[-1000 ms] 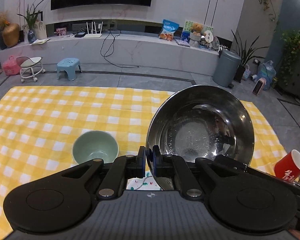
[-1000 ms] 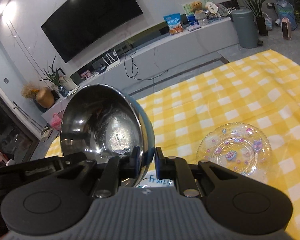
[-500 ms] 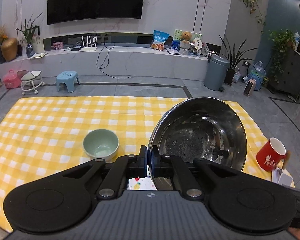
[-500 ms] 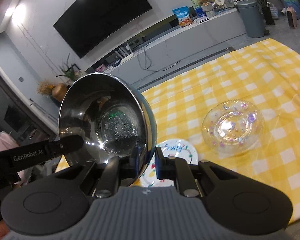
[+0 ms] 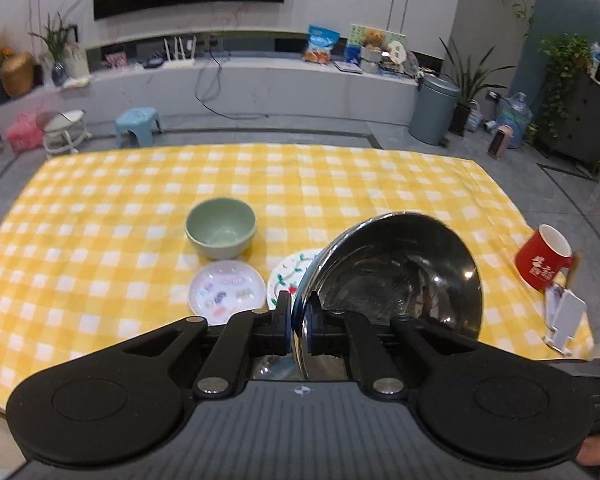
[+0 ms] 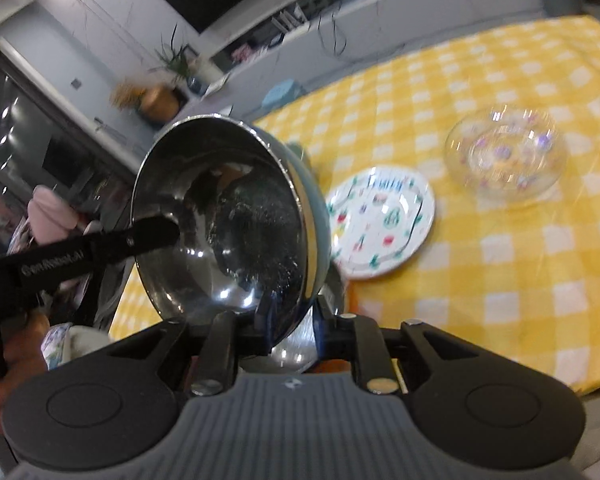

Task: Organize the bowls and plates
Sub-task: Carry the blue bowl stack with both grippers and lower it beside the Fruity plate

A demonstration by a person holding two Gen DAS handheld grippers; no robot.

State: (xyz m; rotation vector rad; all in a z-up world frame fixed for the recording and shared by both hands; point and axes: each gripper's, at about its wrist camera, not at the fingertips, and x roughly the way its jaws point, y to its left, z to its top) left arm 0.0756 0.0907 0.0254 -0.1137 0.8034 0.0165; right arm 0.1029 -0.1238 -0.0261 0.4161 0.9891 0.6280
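A large steel bowl [image 5: 396,276] hangs tilted above the yellow checked cloth [image 5: 100,240], held by its rim from two sides. My left gripper [image 5: 298,308] is shut on the near rim. My right gripper [image 6: 294,316] has the rim of the steel bowl [image 6: 228,216] between its pads, and its jaws are opening slightly. The left gripper's finger [image 6: 152,232] shows inside the bowl in the right wrist view. On the cloth lie a green bowl [image 5: 221,228], a small patterned plate [image 5: 227,292], a fruit-print plate [image 6: 384,224] and a clear glass plate [image 6: 504,152].
A red mug [image 5: 544,258] and a white stand [image 5: 566,316] sit at the cloth's right edge. A person's hand [image 6: 16,352] grips the left tool. Beyond the cloth are a grey floor, a blue stool [image 5: 136,126] and a grey bin [image 5: 434,110].
Both grippers have drawn back toward the cloth's near edge with the steel bowl between them. The green bowl now looks farther off, and the small plate and fruit plate have come into view.
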